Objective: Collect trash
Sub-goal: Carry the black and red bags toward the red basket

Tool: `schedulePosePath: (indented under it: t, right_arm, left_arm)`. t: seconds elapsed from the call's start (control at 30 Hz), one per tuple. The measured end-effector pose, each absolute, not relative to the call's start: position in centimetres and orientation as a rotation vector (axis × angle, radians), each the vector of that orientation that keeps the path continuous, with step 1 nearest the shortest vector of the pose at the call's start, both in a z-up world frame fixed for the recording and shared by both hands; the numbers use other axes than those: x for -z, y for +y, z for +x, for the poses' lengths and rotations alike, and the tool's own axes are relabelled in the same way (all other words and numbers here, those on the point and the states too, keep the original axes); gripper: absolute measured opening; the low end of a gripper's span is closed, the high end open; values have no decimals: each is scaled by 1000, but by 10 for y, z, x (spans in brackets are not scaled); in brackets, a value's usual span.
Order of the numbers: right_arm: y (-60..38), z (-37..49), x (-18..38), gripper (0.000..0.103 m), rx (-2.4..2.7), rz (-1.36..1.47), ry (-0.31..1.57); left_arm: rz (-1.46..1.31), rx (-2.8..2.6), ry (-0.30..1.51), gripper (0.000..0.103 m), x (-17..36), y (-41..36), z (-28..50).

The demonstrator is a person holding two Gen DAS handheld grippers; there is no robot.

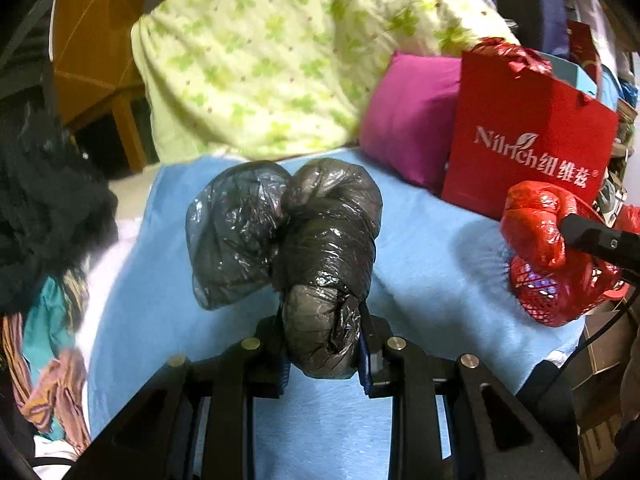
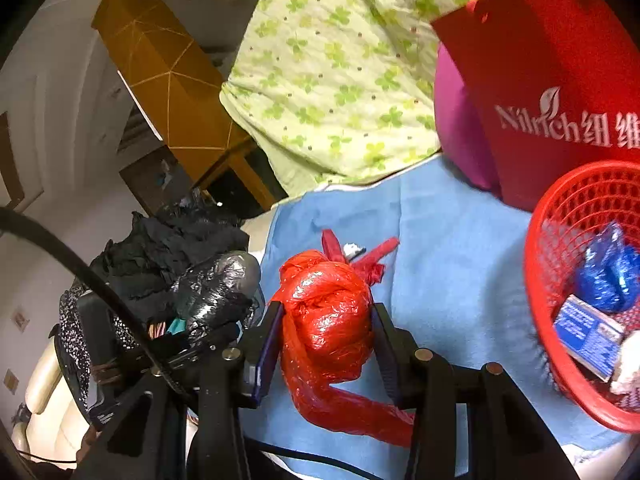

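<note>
Already we are partway through, judging by how things lie. Largest in view, the green-patterned quilt (image 1: 256, 52) is heaped at the back of the blue sheet (image 1: 424, 240), with the purple cushion (image 1: 408, 120) and the red paper bag (image 1: 528, 132) standing beside it. To the right sits the red basket (image 2: 568, 216), and it holds a blue foil wrapper (image 2: 608, 280) and a small blue box (image 2: 588, 332), so some rubbish looks to be gathered in.

We carry two more pieces above the sheet. Our left tongs (image 1: 324, 354) are clenched on the knotted black plastic bag (image 1: 320, 240), gripped by its lower end. Our right tongs (image 2: 326, 332) are clamped round the knotted red plastic bag (image 2: 328, 320), which hangs just left of the basket.

What is left, as we judge it, is to bring both bundles over the basket rim and drop them in; the red one is nearer. Whether other trash lies elsewhere, we cannot tell.
</note>
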State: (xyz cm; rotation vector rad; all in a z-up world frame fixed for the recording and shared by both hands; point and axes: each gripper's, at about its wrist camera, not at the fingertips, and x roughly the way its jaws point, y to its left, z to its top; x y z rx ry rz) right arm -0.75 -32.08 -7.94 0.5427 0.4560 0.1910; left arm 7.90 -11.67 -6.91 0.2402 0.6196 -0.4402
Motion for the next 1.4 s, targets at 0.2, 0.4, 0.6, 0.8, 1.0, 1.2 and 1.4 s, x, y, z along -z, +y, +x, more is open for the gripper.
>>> schedulePosePath:
  t: [0.2, 0.4, 0.6, 0.8, 1.0, 1.2, 1.4]
  right_arm:
    - [-317, -28, 67, 46, -170, 523, 414]
    - [-319, -47, 59, 46, -144, 512, 372]
    - [-331, -66, 57, 46, -111, 528, 340]
    - [-347, -81, 55, 46, -85, 552, 313]
    - [-356, -87, 51, 46, -67, 572, 296]
    - [-363, -94, 48, 46, -50, 581, 281]
    - [-369, -97, 49, 46, -40, 592, 276]
  left_arm:
    - [269, 445, 571, 28, 53, -122, 59]
    - [295, 469, 546, 28, 45, -135, 49]
    - [314, 503, 530, 28, 40, -151, 40]
    - [337, 537, 521, 28, 37, -169, 32]
    - [358, 556, 516, 28, 36, -178, 25]
    - [379, 574, 516, 28, 35, -187, 21]
    - [396, 592, 526, 28, 38, -196, 20]
